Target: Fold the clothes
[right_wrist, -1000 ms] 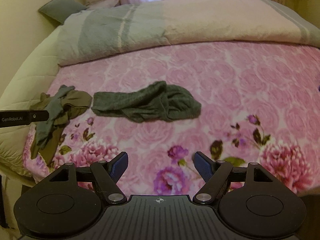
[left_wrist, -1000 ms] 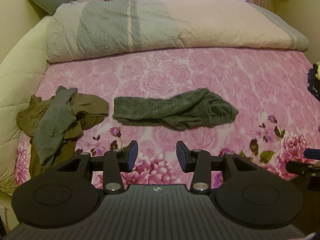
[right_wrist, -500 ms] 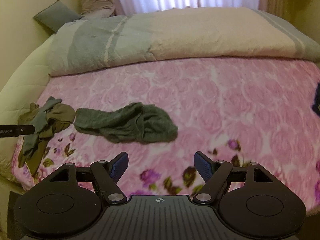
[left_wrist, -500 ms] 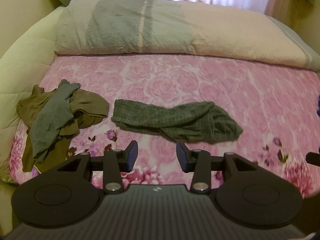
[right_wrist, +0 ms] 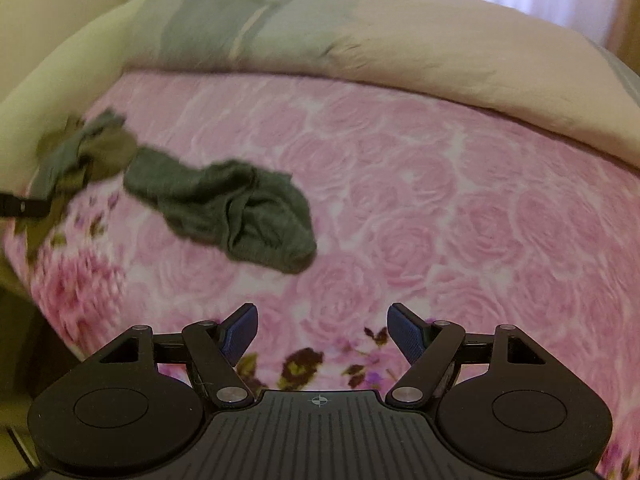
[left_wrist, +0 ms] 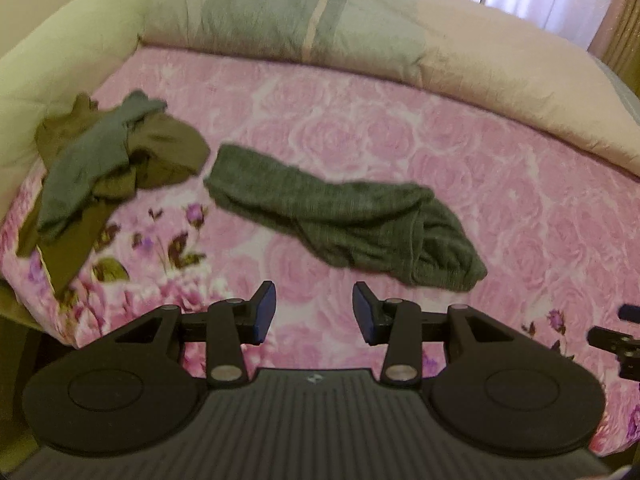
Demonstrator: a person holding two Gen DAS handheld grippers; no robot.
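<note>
— At the bottom of each wrist view, what do the grippers look like?

— Left gripper (left_wrist: pixel 314 312) has its blue pads apart with nothing between them, only pink sheet (left_wrist: pixel 400 148) showing through the gap. Right gripper (right_wrist: pixel 322 330) stands wider still, also empty. Neither touches cloth.

— And the thing to fold?

— Grey garment (left_wrist: pixel 344 216), crumpled on the bed. In the left view it lies just above the gripper, mid-frame, its long axis running from upper left down to lower right, with the bunched, thicker end at lower right. In the right view the same garment (right_wrist: pixel 228 212) sits up and to the left of the gripper, well off its centre line.

— So which hand is nearer?

— I'd judge the left: the garment lies almost straight ahead of it, the bunched end a little to the right. The right gripper would have to swing left across open sheet to reach that end.

— Anything else close by?

— A heap of olive and grey clothes (left_wrist: pixel 108 172) at the left edge of the bed, just beside the garment's narrow end but apparently not overlapping it. A rolled quilt (left_wrist: pixel 360 36) lies across the top, well apart.
</note>
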